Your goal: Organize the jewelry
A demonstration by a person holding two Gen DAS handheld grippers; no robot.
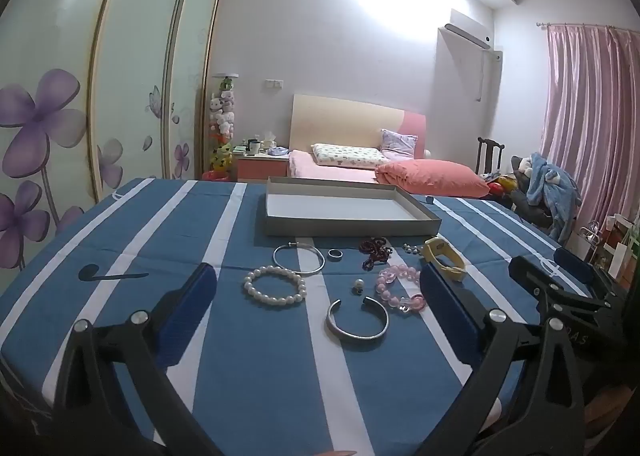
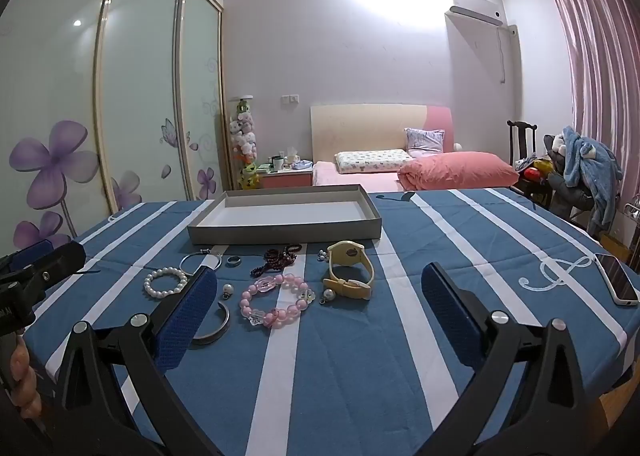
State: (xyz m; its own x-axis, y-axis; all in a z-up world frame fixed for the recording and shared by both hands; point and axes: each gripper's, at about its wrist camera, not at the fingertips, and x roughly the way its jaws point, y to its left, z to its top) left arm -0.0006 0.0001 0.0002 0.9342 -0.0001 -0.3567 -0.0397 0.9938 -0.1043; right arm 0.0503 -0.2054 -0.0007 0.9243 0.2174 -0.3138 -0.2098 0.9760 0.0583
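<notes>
**Small pieces, wide jaws: slips likely before the tray**

We hold the left gripper (image 1: pixel 316 296) and right gripper (image 2: pixel 316 296) fully spread, both empty, above the striped tablecloth (image 2: pixel 344 376). The jewelry lies loose just before the empty grey tray (image 2: pixel 280 232). We judge the ring (image 2: pixel 234 260) and 2 pearl earrings (image 2: pixel 228 290) may skid from the pads. The pink bead bracelet (image 2: pixel 276 300) touches the yellow watch (image 2: pixel 350 270), so 1 could drag the other. A phone (image 2: pixel 616 280) lies well apart.
</notes>
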